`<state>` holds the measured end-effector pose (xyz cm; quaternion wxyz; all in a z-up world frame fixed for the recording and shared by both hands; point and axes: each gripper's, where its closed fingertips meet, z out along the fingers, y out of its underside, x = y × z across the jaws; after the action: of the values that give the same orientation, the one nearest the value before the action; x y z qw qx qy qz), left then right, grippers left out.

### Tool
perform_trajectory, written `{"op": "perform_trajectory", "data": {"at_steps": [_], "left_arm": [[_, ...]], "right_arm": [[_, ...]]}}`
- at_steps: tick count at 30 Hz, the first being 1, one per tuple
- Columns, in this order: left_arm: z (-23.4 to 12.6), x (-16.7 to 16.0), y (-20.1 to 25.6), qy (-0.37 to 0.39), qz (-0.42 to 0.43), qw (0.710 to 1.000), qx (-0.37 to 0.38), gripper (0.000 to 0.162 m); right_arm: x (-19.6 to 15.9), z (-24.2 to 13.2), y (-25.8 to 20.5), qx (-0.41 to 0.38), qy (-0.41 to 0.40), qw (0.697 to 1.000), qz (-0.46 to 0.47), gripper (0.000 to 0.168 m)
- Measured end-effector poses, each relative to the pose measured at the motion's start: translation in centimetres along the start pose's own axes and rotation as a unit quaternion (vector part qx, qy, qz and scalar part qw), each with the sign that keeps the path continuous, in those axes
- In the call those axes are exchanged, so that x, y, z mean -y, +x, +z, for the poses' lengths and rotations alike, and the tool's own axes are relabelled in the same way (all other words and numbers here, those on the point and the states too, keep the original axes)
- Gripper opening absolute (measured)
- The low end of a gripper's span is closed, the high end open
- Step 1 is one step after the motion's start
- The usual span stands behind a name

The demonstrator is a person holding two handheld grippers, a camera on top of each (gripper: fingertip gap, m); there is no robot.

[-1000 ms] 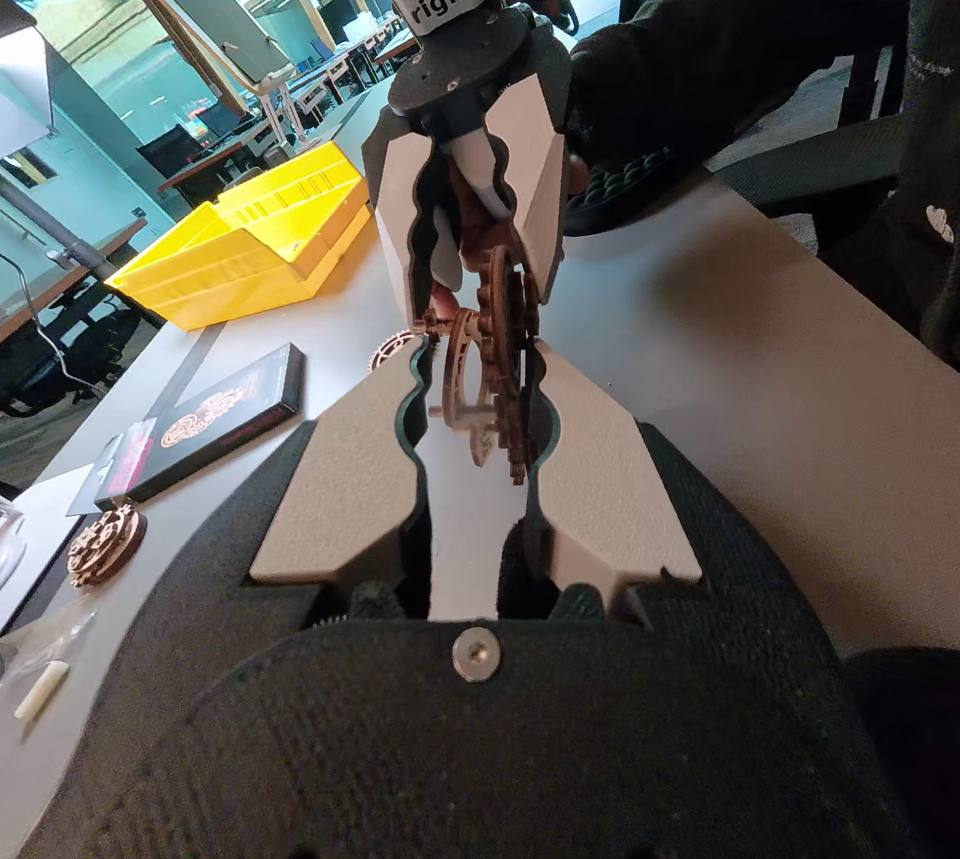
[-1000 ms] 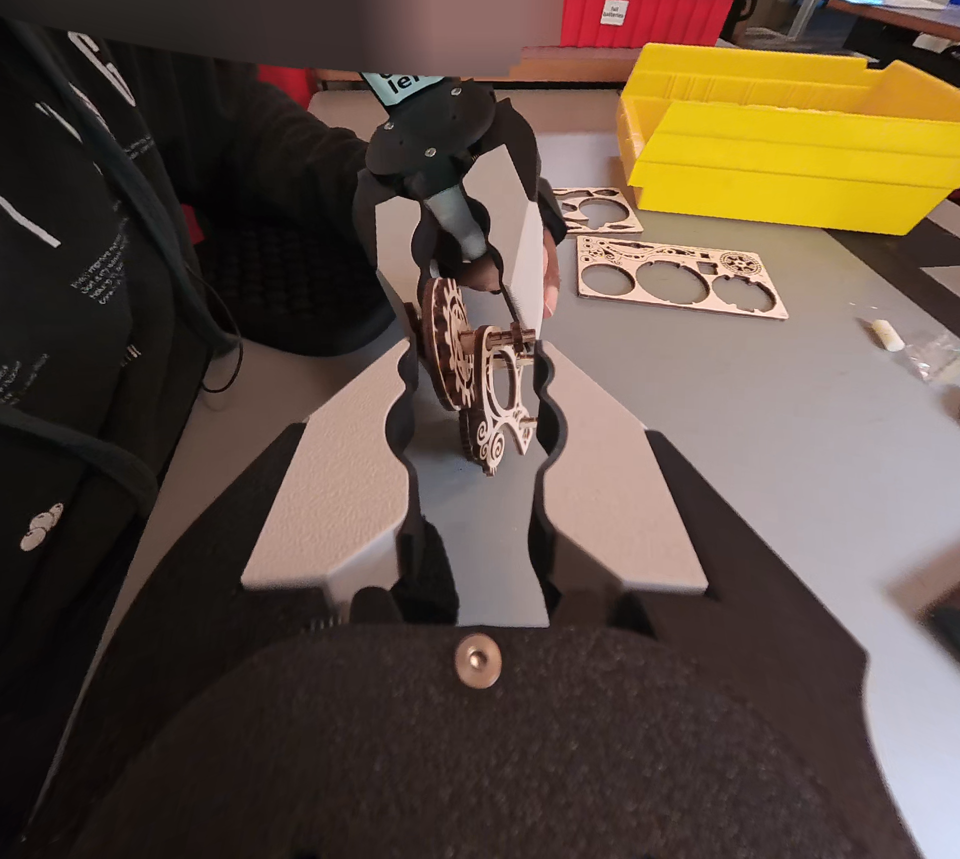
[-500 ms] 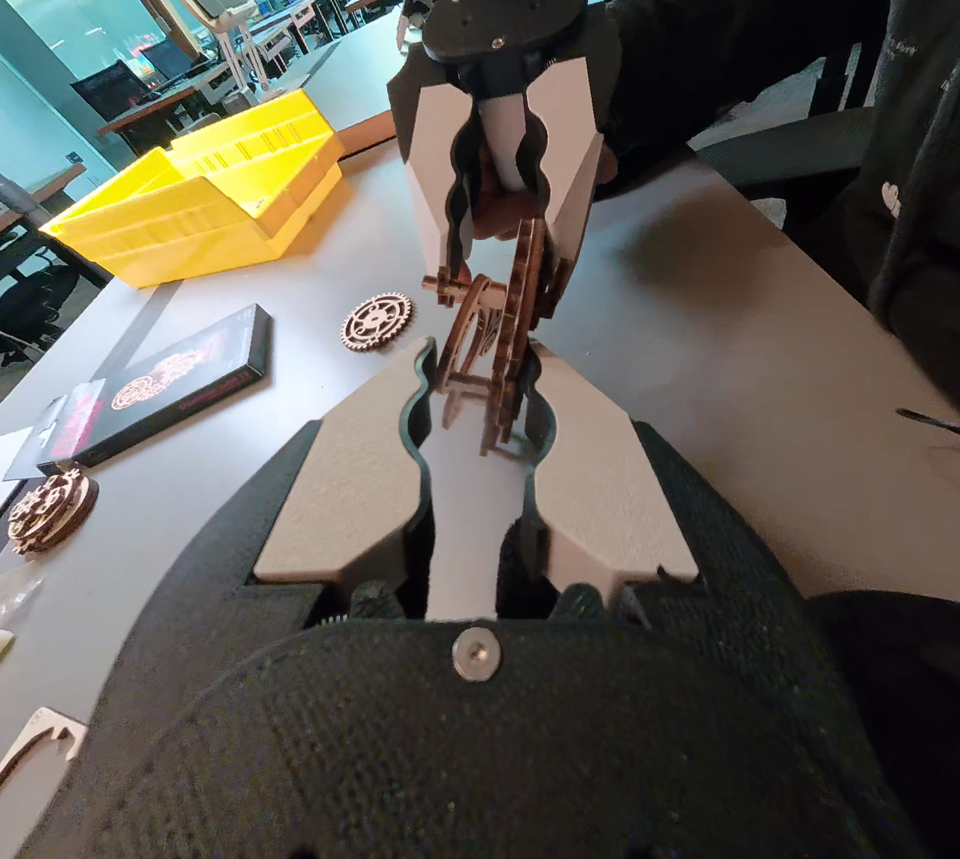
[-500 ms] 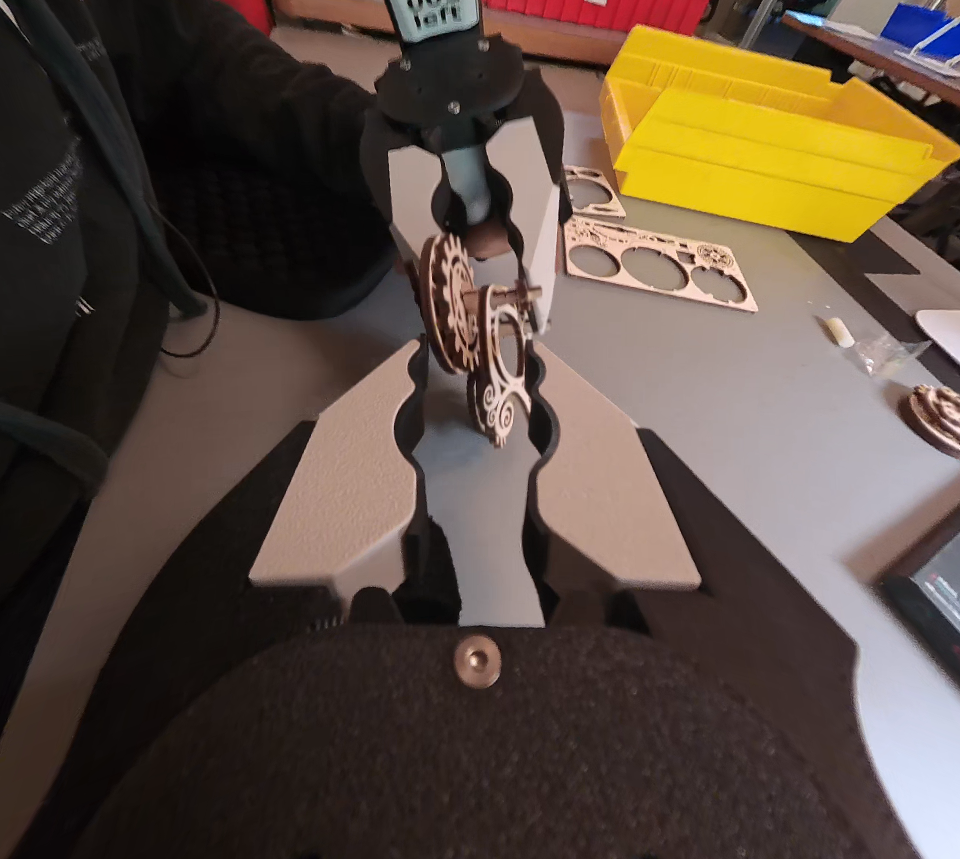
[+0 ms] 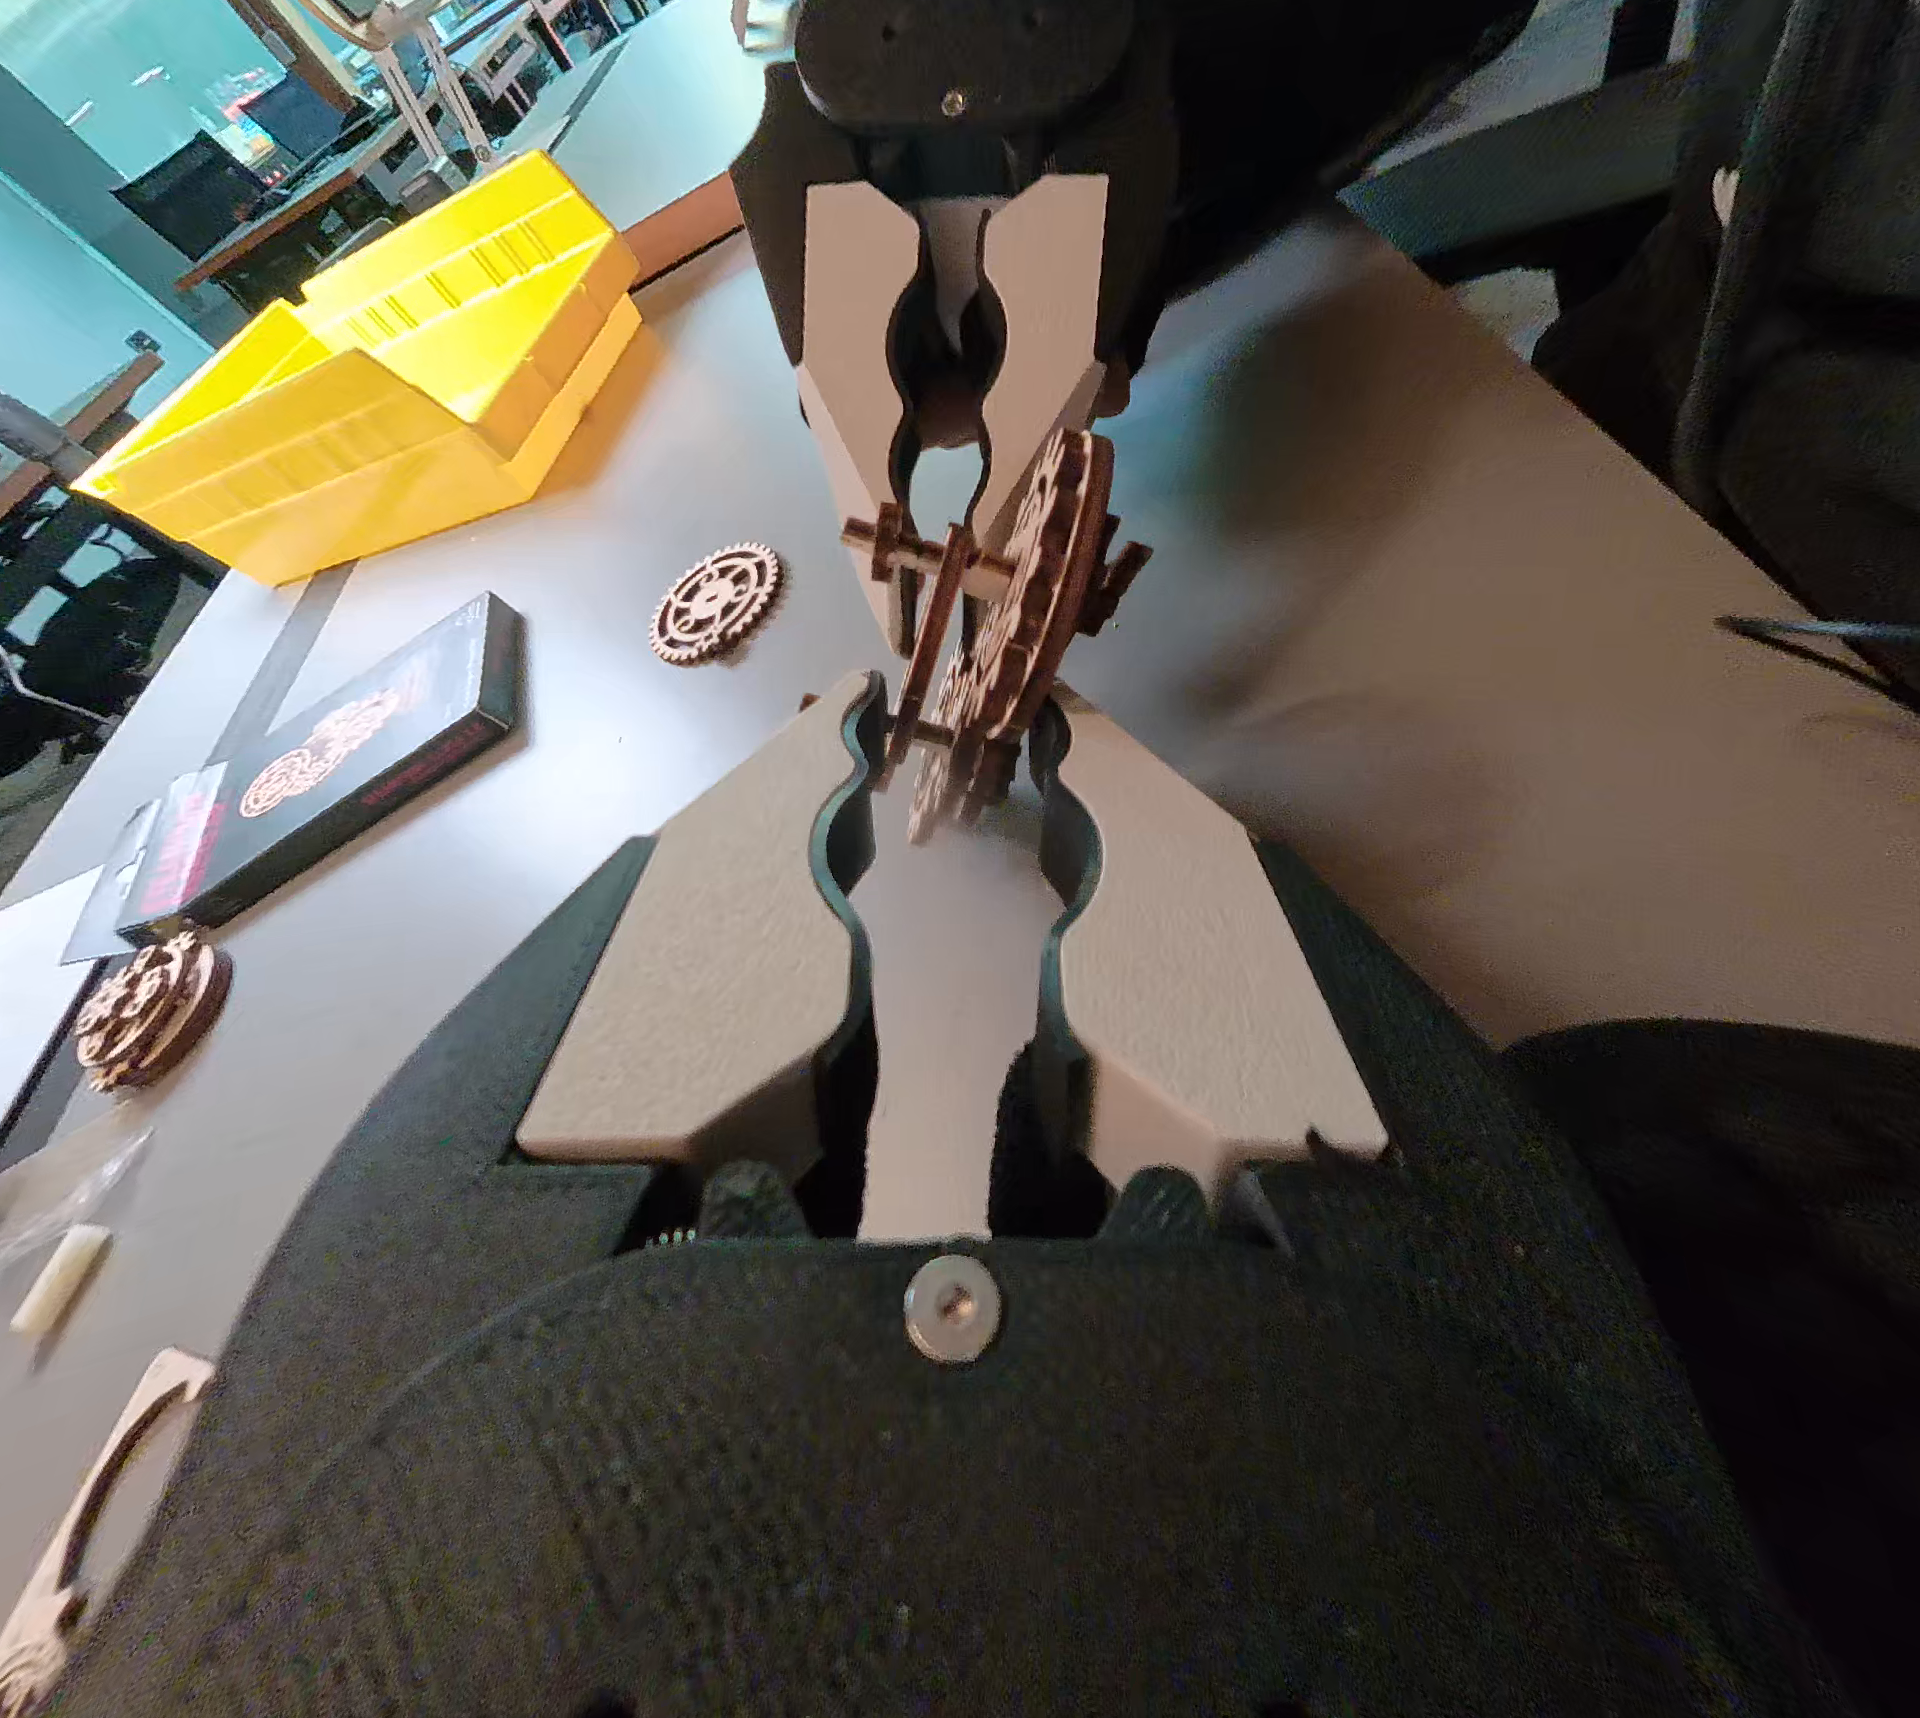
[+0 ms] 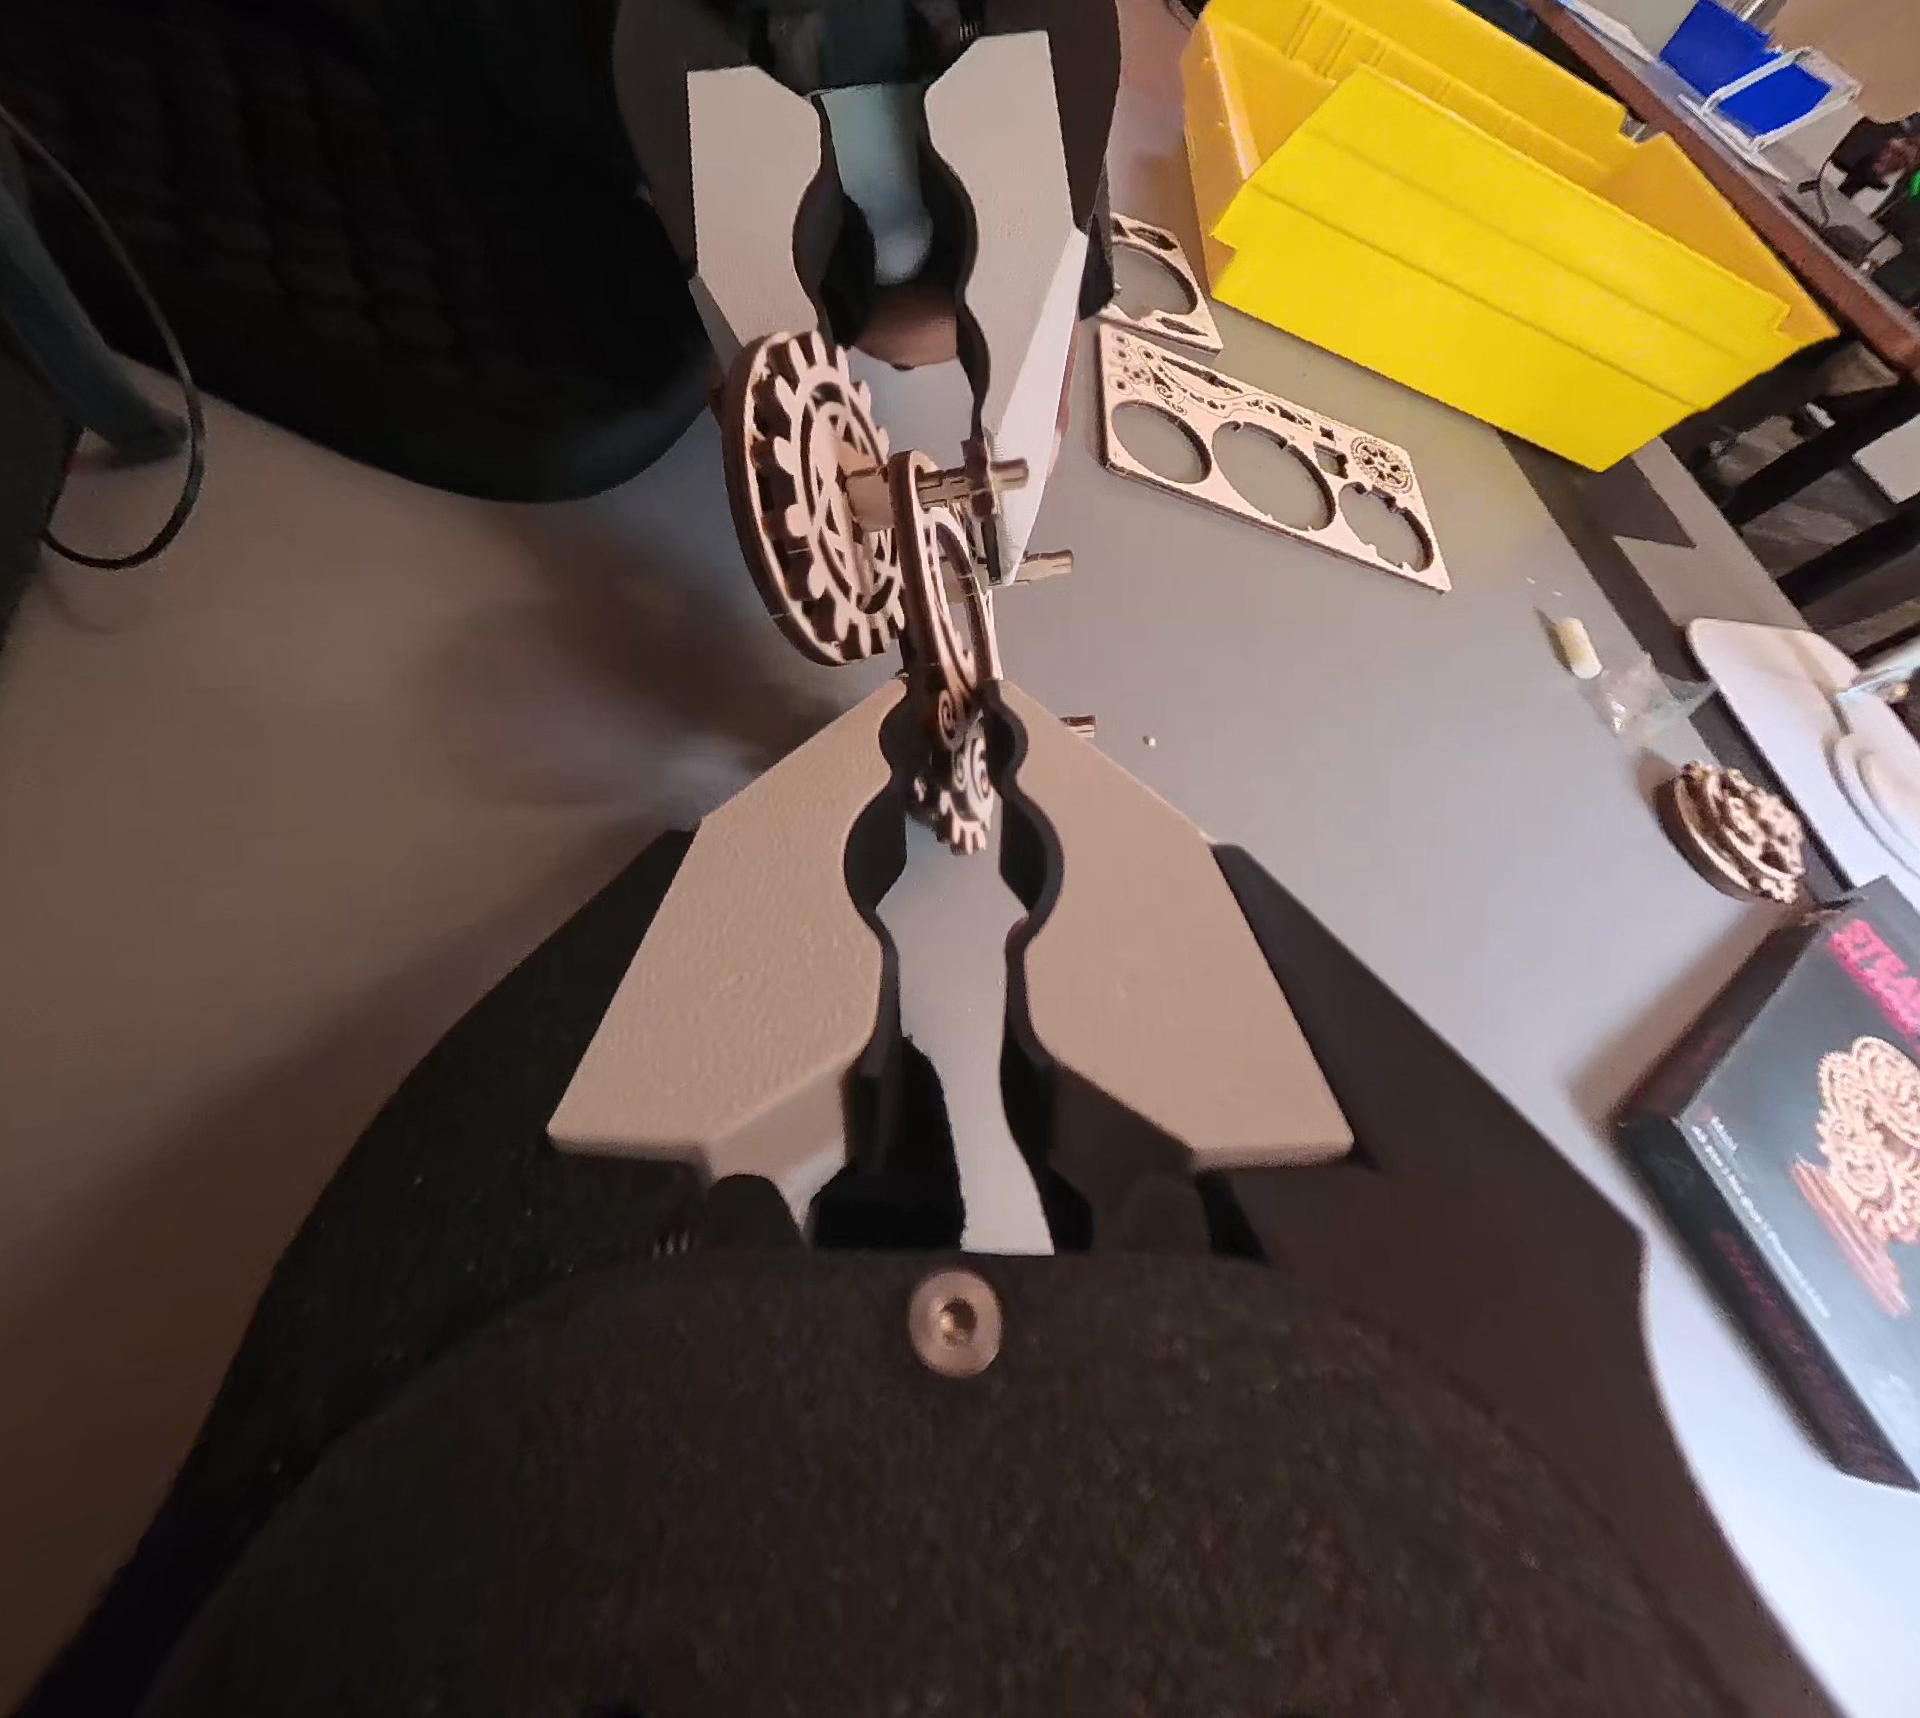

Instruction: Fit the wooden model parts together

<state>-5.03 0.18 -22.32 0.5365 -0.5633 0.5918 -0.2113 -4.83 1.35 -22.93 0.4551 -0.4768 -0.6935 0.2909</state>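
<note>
Here I am holding the wooden gear assembly (image 5: 987,619) in the air above the grey table (image 5: 1351,650), caught between my two grippers, which are facing each other tip to tip. My left gripper (image 5: 961,733) is clenching its fingertips on the near end of the assembly, with the toothed discs standing on edge between its grey fingers (image 5: 727,930). My right gripper (image 6: 951,754) is pinching the scrolled wooden plate at the opposite end, and its wavy inner edges are sitting close together around that thin piece. From the right wrist view, the large cogwheel (image 6: 805,515) is leaning to the left of the plate, joined to it by a short wooden axle (image 6: 935,484) that is sticking out to the right.

Around the work, a loose wooden gear (image 5: 715,602) is lying flat on the table near the black box (image 5: 312,754), and a finished stacked gear piece (image 5: 151,1008) is resting beside that box. A yellow bin (image 5: 384,380) is sitting farther back. In the right wrist view, a punched-out wooden sheet (image 6: 1268,473) is lying flat in front of the bin, with a second sheet (image 6: 1158,286) partly hidden behind the left gripper. A small white stick (image 5: 57,1273) is lying near the table's edge.
</note>
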Motion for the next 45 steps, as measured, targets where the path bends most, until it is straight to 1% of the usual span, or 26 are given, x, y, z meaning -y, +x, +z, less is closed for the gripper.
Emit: {"op": "perform_trajectory", "data": {"at_steps": [3,6,9,12,15,17,18,20,22,26,27,29,34,38,41,43,45], "left_arm": [[-0.4,-0.6,0.6,-0.024,0.021,0.999,0.001,0.024],[-0.6,-1.1,1.4,-0.045,0.06,0.997,0.011,0.025],[-0.7,-1.7,2.2,-0.057,0.103,0.993,0.016,0.027],[-0.5,-2.0,2.9,-0.066,0.139,0.988,0.019,0.029],[0.0,-2.1,2.6,-0.079,0.166,0.982,0.033,0.029],[0.1,-1.4,1.8,-0.062,0.129,0.989,0.034,0.027],[0.1,-0.9,1.1,-0.048,0.096,0.994,0.033,0.025],[-0.1,-0.1,0.0,-0.028,0.036,0.999,0.02,0.021],[-0.2,0.4,-0.8,-0.015,0.007,1.0,0.013,0.021],[0.5,0.9,-1.0,-0.004,-0.002,1.0,-0.002,0.021],[0.7,1.0,-0.9,-0.002,-0.004,1.0,-0.006,0.021],[1.0,1.2,-0.6,0.004,-0.017,1.0,-0.02,0.02],[1.3,1.7,-0.9,0.025,-0.063,0.997,-0.031,0.018],[1.2,1.7,-0.9,0.03,-0.069,0.997,-0.031,0.018],[1.2,1.6,-0.9,0.03,-0.069,0.997,-0.027,0.017],[1.1,1.5,-1.0,0.028,-0.065,0.997,-0.021,0.017],[1.1,1.5,-1.0,0.023,-0.056,0.998,-0.016,0.017]], "right_arm": [[0.2,0.4,-0.5,-0.004,-0.006,0.999,-0.035,0.009],[0.1,0.7,-1.0,-0.007,-0.009,0.998,-0.07,0.01],[0.0,1.0,-1.9,0.0,-0.007,0.997,-0.073,0.013],[-0.5,1.0,-2.6,0.0,-0.012,0.995,-0.097,0.016],[-0.9,0.9,-2.2,-0.014,-0.023,0.995,-0.1,0.017],[-1.0,0.6,-1.4,-0.025,-0.028,0.996,-0.085,0.021],[-1.0,0.4,-1.0,-0.026,-0.028,0.997,-0.073,0.027],[-0.8,-0.1,-0.4,-0.02,-0.022,0.998,-0.055,0.032],[-1.0,-0.4,0.1,-0.02,-0.029,0.998,-0.05,0.039],[-1.4,-0.3,0.6,-0.03,-0.026,0.998,-0.041,0.04],[-1.4,-0.2,0.6,-0.03,-0.023,0.999,-0.038,0.036],[-1.6,0.0,0.6,-0.029,-0.024,0.999,-0.037,0.021],[-1.6,0.2,0.0,0.015,-0.007,1.0,0.019,0.02],[-1.6,0.2,0.0,0.016,-0.005,1.0,0.017,0.02],[-1.6,0.0,0.2,0.006,-0.007,1.0,0.015,0.024],[-0.9,-0.6,0.3,0.004,-0.003,1.0,0.016,0.037],[0.3,-1.6,0.3,0.005,0.013,1.0,0.022,0.043]]}}
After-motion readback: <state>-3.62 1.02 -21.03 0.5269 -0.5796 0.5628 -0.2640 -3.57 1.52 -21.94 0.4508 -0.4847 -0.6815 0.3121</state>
